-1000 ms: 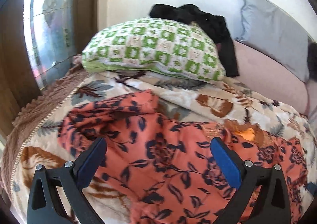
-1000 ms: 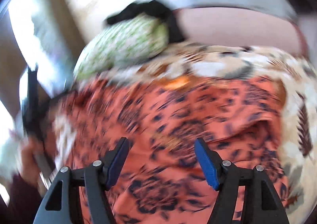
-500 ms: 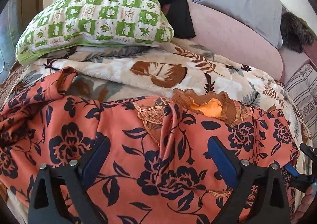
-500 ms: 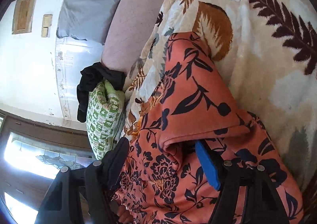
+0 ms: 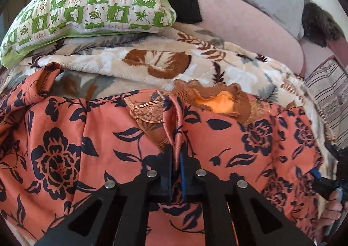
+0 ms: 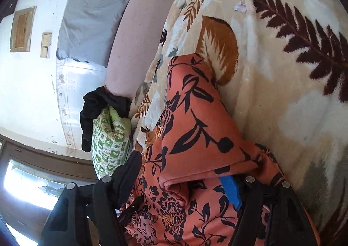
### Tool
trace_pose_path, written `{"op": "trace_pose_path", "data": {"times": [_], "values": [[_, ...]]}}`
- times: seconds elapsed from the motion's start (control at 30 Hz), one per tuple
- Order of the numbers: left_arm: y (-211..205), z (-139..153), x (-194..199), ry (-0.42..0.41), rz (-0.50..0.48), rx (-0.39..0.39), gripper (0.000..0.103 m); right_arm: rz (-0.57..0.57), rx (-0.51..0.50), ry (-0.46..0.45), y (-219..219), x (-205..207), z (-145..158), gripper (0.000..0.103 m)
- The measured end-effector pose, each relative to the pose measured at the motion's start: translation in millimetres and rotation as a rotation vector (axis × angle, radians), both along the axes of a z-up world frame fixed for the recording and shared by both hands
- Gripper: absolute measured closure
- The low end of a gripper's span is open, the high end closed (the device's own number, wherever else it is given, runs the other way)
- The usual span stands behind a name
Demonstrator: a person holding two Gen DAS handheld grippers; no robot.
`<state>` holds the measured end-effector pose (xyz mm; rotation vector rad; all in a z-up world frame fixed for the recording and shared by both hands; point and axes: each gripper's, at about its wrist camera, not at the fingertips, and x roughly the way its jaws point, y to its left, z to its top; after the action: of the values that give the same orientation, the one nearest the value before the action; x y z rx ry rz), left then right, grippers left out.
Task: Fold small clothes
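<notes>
Left gripper (image 5: 176, 159) has just gone from wide to clamped on a pinched ridge of the orange floral garment (image 5: 97, 137) below its brown neckline; a second ago it hovered spread over flat cloth. Right gripper (image 6: 184, 183) still wide, straddling a folded corner of the garment, not yet gripping. Garment lies on the leaf-print blanket (image 5: 156, 59) on the bed, green pillow (image 5: 91, 4) behind. Looks like first fold starts once right closes
</notes>
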<state>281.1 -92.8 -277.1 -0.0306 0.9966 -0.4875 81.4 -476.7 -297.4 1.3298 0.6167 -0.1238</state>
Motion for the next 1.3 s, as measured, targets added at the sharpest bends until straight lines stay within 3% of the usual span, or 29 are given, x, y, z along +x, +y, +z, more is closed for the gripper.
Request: {"op": "trace_pose_path", "data": {"times": [0.23,0.37,0.5,0.57,0.6,0.7,0.77,0.8,0.83,0.9,0.93,0.97,1.0,1.07,1.1,1.23,1.3], "values": [[17,48,-13,-0.056,-0.034,-0.082,0.097,0.041,-0.026,0.021,6,0,13,0.030],[39,56,-11,-0.049,0.014,-0.058,0.097,0.113,-0.039,0.065,16,8,12,0.030],[66,45,1,-0.018,0.114,0.006,0.098,0.304,-0.048,0.075,38,24,16,0.030],[73,37,5,-0.024,0.169,0.119,0.098,0.400,-0.073,0.029,50,28,26,0.030],[78,34,7,-0.027,0.201,0.137,0.098,0.419,-0.081,-0.035,55,27,35,0.030],[93,34,11,0.030,0.213,-0.020,0.096,0.315,-0.216,-0.167,56,15,65,0.030],[90,33,11,0.055,0.200,-0.084,0.077,0.235,-0.290,-0.107,53,14,63,0.030],[87,30,12,0.060,0.190,-0.096,0.053,0.208,-0.307,-0.051,51,16,55,0.030],[83,27,11,0.055,0.190,-0.100,0.038,0.192,-0.321,0.016,49,19,45,0.031],[71,19,9,0.045,0.185,-0.098,0.036,0.163,-0.331,0.179,45,26,19,0.033],[64,13,10,0.062,0.169,-0.089,0.036,0.171,-0.306,0.238,43,29,6,0.041],[55,9,10,0.083,0.150,-0.071,0.036,0.175,-0.301,0.273,40,29,-1,0.055],[44,2,10,0.103,0.129,-0.030,0.036,0.168,-0.323,0.285,40,27,2,0.061],[30,-14,11,0.148,0.110,0.087,0.036,0.181,-0.342,0.285,42,27,8,0.062],[27,-18,10,0.151,0.111,0.108,0.036,0.176,-0.357,0.281,43,25,10,0.062],[37,11,5,0.093,0.142,0.041,0.036,0.185,-0.408,0.159,50,22,31,0.061],[51,28,4,0.039,0.184,0.017,0.036,0.205,-0.438,0.153,57,26,32,0.054]]}}
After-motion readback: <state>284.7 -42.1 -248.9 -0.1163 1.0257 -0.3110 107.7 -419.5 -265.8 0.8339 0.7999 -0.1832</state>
